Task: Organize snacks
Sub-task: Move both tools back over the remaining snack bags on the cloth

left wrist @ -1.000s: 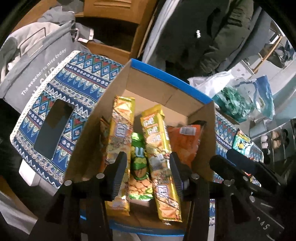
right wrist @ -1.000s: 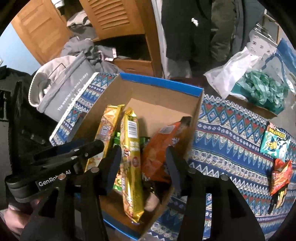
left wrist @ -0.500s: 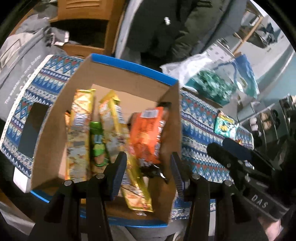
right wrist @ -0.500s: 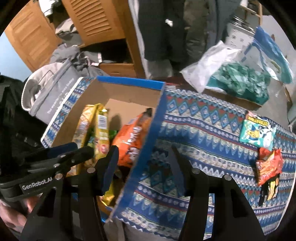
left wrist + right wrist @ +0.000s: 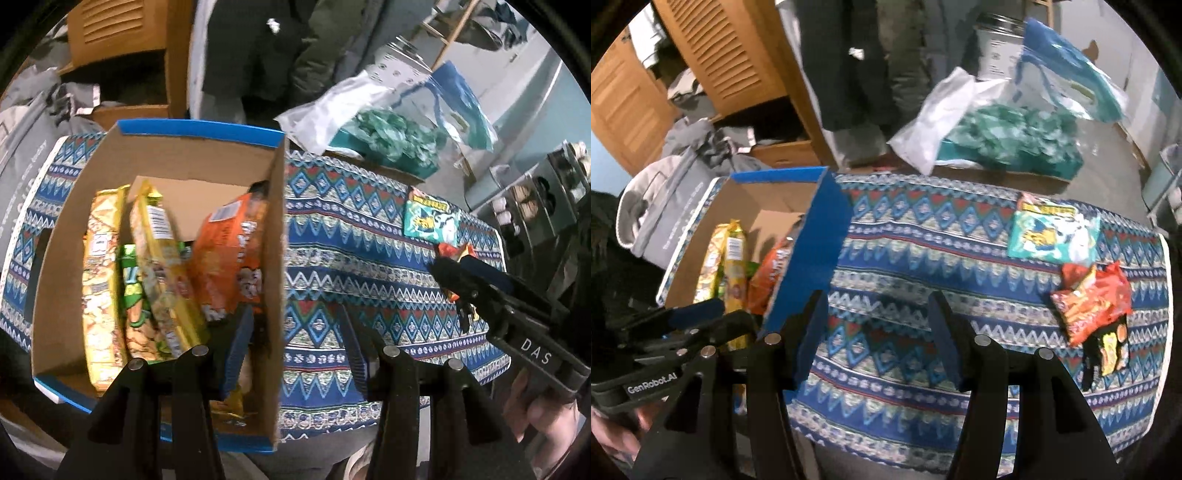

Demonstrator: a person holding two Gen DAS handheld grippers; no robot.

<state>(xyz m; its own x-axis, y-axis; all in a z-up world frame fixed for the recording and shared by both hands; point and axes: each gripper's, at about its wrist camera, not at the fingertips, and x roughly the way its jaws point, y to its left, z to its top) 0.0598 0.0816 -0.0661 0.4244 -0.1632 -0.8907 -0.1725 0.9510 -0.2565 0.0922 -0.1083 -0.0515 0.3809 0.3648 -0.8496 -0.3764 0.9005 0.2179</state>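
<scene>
Both grippers have swung rightward since the earlier frames, away from the box interior and out over the cloth. From the fingers outward: the right gripper (image 5: 877,336) hangs with its fingers apart and nothing between them, above bare patterned cloth. The left gripper (image 5: 291,349) also has its fingers apart and empty, its left finger over the box's right wall and its right finger over cloth.

Just left of them stands the open cardboard box with blue edging (image 5: 192,127), which holds upright packets: two long yellow biscuit packs (image 5: 101,280), a green snack packet (image 5: 133,295) between them, and an orange crisp bag (image 5: 225,266) leaning on the right wall. Farther right on the blue zigzag-patterned tablecloth (image 5: 923,236) lie the snacks not yet boxed: a teal flat snack packet (image 5: 1052,236) at the far side and, nearer, a red-orange crinkly snack bag (image 5: 1093,299) with a small dark packet touching its near end.

Judged from this, the step in hand is reaching for a loose packet. To do it well, the right gripper should travel on to the red-orange bag, come down over its narrow width, and pinch a raised fold rather than press the flat foil, keeping clear of the dark packet so that only one item lifts.
</scene>
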